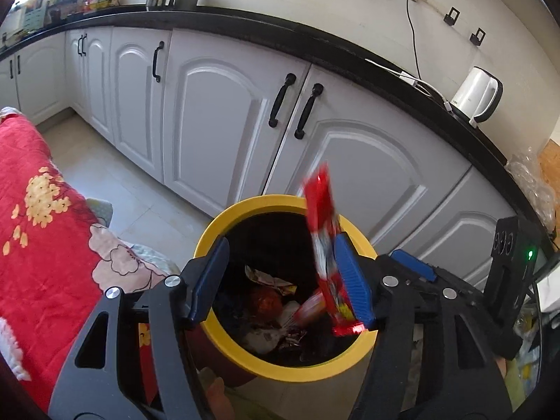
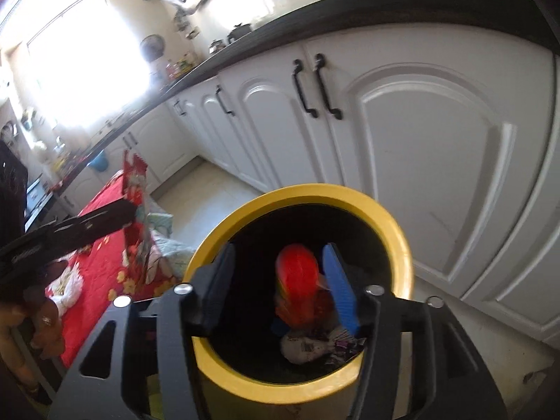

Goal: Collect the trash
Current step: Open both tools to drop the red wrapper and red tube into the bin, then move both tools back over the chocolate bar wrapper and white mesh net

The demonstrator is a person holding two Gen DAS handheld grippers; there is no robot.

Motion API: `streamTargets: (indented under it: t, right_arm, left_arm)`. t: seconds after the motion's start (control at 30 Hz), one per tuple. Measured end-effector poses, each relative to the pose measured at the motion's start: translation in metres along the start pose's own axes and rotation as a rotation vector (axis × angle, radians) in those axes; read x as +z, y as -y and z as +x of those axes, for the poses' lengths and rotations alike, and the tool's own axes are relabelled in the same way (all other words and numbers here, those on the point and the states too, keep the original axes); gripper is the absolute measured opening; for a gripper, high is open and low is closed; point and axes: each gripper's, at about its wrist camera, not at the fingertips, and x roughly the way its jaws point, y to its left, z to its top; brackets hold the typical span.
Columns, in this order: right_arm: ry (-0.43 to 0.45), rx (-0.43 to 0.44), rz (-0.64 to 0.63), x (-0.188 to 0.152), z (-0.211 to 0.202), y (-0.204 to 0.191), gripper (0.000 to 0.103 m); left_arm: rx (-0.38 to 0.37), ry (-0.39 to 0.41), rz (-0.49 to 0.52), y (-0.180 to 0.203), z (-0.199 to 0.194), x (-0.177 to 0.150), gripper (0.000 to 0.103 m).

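A yellow-rimmed trash bin (image 1: 224, 344) stands on the floor below both grippers and holds several wrappers. My left gripper (image 1: 283, 280) is open over the bin. A long red snack wrapper (image 1: 325, 245) rests against its right blue pad (image 1: 351, 280), blurred, over the bin's mouth. My right gripper (image 2: 276, 290) is open over the same bin (image 2: 402, 245). A red crumpled wrapper (image 2: 297, 280), blurred, is between its fingers above the trash. The left gripper (image 2: 80, 225) and its red wrapper (image 2: 134, 210) also show at the left of the right wrist view.
White cabinet doors (image 1: 224, 122) with black handles run behind the bin under a black countertop (image 1: 280, 28). A white kettle (image 1: 477, 96) stands on the counter. A red flowered blanket (image 1: 42, 210) lies left of the bin. Pale tile floor (image 1: 115, 182) lies between.
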Motion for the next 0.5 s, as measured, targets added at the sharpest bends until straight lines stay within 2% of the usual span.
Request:
streamTargets:
  t: [0.13,0.33,0.5]
  right_arm:
    - [0.019,0.001,0.024,0.000,-0.005,0.004,0.060]
    - [0.033,0.020,0.023,0.004,-0.008,-0.008,0.064]
    - [0.034,0.067,-0.025,0.009,-0.009,-0.031,0.066]
  left_arm:
    - [0.017,0.001,-0.013,-0.007,-0.003,-0.004,0.077]
    - [0.055,0.014,-0.044,-0.023,-0.012,-0.004,0.090]
    - [0.105,0.057,-0.083,-0.046,-0.033,0.000,0.092]
